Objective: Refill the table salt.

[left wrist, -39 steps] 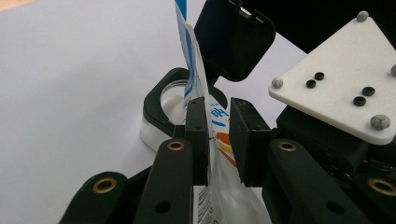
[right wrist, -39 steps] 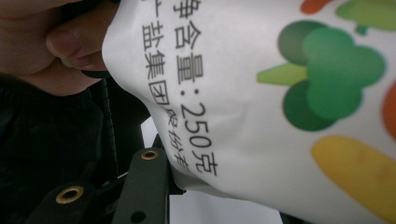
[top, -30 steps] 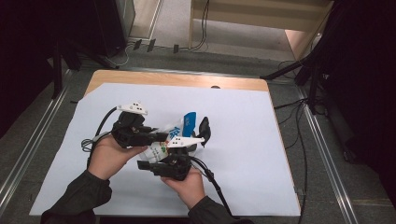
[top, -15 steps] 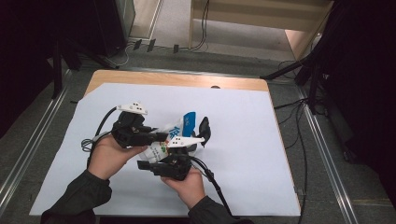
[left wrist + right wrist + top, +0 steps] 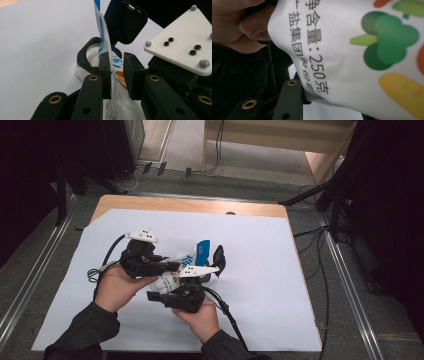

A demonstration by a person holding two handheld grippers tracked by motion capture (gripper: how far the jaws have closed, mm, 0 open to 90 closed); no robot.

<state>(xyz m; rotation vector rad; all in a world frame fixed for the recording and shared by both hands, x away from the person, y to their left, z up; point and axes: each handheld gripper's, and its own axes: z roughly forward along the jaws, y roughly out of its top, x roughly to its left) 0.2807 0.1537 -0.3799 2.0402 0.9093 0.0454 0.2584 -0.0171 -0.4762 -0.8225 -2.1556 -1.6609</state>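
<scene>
— Left gripper (image 5: 116,72)?
— Clamped on the white bag (image 5: 113,82), above a black-lidded jar (image 5: 86,56) at the table's (image 5: 260,210) middle.
— Right gripper (image 5: 172,290)?
— Under the bag, bag pressed close against its camera; grip unclear.
— Space?
— White paper (image 5: 270,285) lay bare to the right edge.

1. The printed pouch (image 5: 117,75) looked like smooth, slightly glossy white plastic film, with blue, green and orange print.
2. The fingers (image 5: 103,72) of the left gripper (image 5: 116,75) were matt black plastic, with brass-coloured rivets.
3. The container (image 5: 87,58) had a glossy black plastic rim and lid.
4. The table (image 5: 200,206) was pale wood under a matt white paper sheet (image 5: 260,270).
</scene>
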